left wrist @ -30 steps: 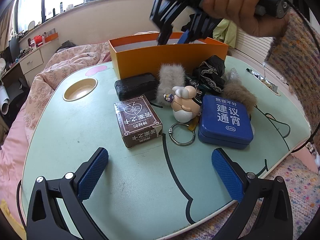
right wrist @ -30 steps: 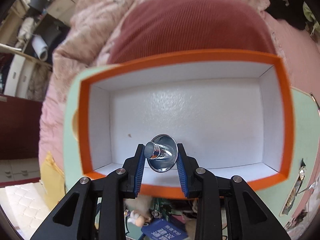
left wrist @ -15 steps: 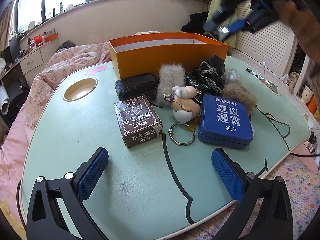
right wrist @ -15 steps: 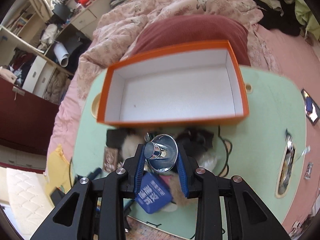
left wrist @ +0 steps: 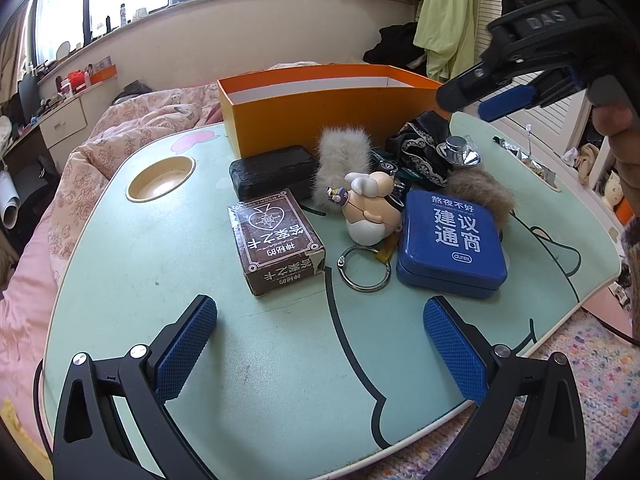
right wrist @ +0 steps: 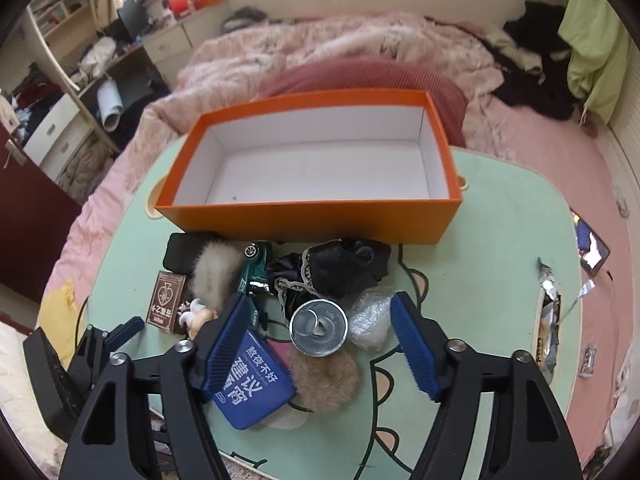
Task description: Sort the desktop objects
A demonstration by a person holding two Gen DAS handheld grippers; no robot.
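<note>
An empty orange box [right wrist: 308, 220] [left wrist: 320, 120] stands at the far side of the green table [left wrist: 280, 360]. In front of it lies a pile: a blue tin [left wrist: 452, 240] [right wrist: 248, 388], a brown card box [left wrist: 276, 240], a black case [left wrist: 272, 170], a figurine keychain [left wrist: 368, 208], fur pom-poms [left wrist: 340, 160], black lace cloth [right wrist: 336, 268] and a shiny metal funnel [right wrist: 318, 326] [left wrist: 458, 152]. My right gripper [right wrist: 320, 348] is open above the funnel, which rests on the pile. My left gripper [left wrist: 320, 344] is open and empty near the table's front edge.
A round cup hole [left wrist: 160, 178] sits at the table's left. A toy car [right wrist: 254, 268] and a plastic wrap ball [right wrist: 370, 316] lie in the pile. Foil wrappers [right wrist: 548, 320] lie at the right edge. A pink bed [right wrist: 340, 52] lies behind.
My right gripper carried the metal funnel back from over the orange box to the pile, opened and let it go. My left gripper has not moved.
</note>
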